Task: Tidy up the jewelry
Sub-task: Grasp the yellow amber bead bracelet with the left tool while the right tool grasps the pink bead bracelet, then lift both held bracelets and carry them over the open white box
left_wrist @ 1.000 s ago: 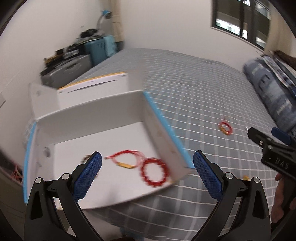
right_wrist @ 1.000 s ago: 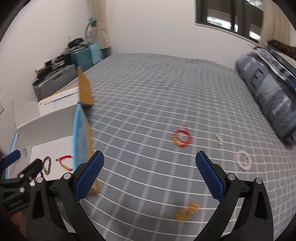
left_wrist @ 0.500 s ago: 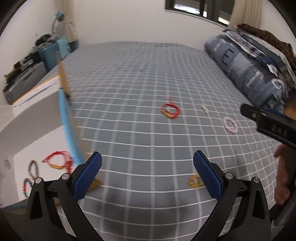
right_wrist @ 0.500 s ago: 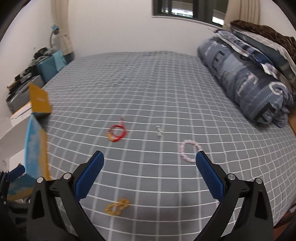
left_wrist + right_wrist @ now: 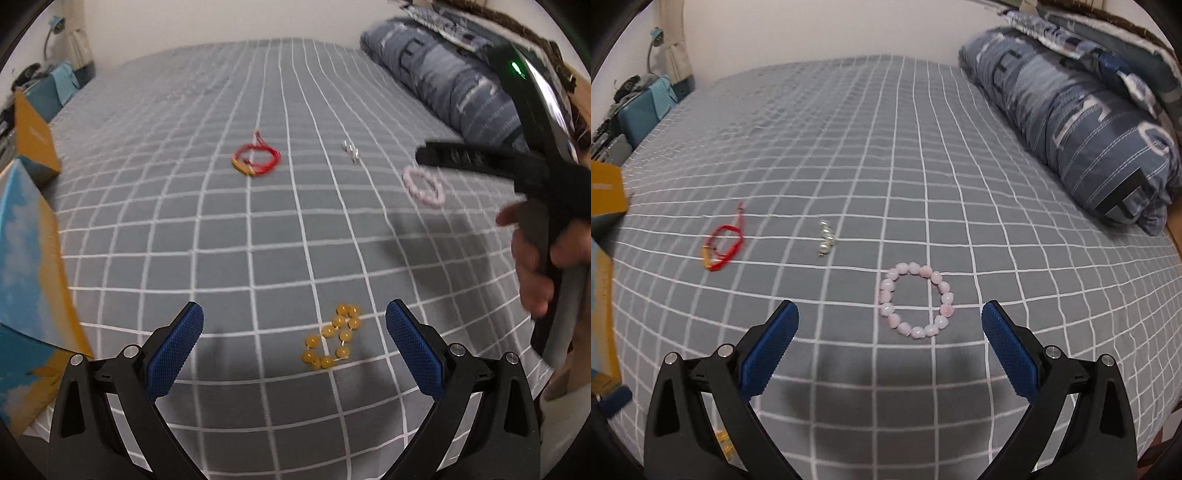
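Pink bead bracelet point(image 5: 916, 301) lies near the bed's point(image 5: 849, 147) front edge between the wide-open, empty right gripper point(image 5: 890, 332) fingers; light, floppy, likely slippery, best pinched across one beaded side.

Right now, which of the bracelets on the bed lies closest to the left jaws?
The yellow bead bracelet, bunched just ahead between the open jaws. The red cord bracelet and pink bead bracelet lie much farther up the bed.
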Demonstrator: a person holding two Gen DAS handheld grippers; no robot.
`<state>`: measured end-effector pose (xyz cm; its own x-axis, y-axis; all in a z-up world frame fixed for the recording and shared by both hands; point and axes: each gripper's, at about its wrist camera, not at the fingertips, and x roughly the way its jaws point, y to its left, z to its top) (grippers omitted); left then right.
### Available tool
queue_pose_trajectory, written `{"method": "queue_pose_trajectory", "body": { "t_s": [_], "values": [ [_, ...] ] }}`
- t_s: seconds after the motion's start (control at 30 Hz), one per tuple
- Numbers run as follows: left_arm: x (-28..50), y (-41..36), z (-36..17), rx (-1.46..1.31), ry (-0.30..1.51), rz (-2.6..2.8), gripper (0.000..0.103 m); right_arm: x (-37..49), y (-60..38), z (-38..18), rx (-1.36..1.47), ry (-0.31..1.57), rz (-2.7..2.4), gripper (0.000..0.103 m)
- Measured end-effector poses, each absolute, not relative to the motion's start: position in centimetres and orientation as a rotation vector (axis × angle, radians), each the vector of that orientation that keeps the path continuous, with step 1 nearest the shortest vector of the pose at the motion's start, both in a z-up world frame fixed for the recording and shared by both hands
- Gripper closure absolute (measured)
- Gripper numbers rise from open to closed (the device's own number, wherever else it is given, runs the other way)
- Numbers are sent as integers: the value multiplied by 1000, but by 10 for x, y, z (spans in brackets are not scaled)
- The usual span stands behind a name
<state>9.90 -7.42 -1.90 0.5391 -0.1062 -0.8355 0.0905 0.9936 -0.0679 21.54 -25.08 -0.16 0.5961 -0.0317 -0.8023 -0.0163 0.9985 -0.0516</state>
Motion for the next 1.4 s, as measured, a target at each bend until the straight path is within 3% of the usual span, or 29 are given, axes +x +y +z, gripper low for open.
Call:
{"method": "queue_pose_trajectory", "body": {
  "t_s": [0.47,0.63,0.77,0.83,0.87,0.93,0.97,1.0,1.03,1.4],
  "values": [
    [111,-97,-61,5,1095,-165,6,256,-275,-58,-4,1035,-19,8],
    [108,-102,-68,40,1110,-148,10,266,-279,-72,27,1067,-32,19],
    [105,-102,-68,53,1118,-120,28,268,-281,-74,37,1070,-47,34],
    [104,-99,-66,45,1120,-136,43,267,-281,-73,35,1070,-46,53],
    [104,-98,-65,40,1124,-140,55,267,-281,-72,31,1073,-44,59],
    [106,-93,-63,26,1139,-143,77,266,-279,-71,28,1083,-35,82],
    [106,-92,-62,28,1142,-148,92,265,-277,-70,24,1084,-39,85],
    [106,-91,-61,28,1142,-151,94,265,-276,-69,19,1082,-41,85],
    [106,-91,-61,25,1141,-154,94,265,-276,-68,16,1079,-46,93],
    [102,-88,-48,15,1108,-158,94,260,-279,-57,21,1032,-70,93]
  ]
}}
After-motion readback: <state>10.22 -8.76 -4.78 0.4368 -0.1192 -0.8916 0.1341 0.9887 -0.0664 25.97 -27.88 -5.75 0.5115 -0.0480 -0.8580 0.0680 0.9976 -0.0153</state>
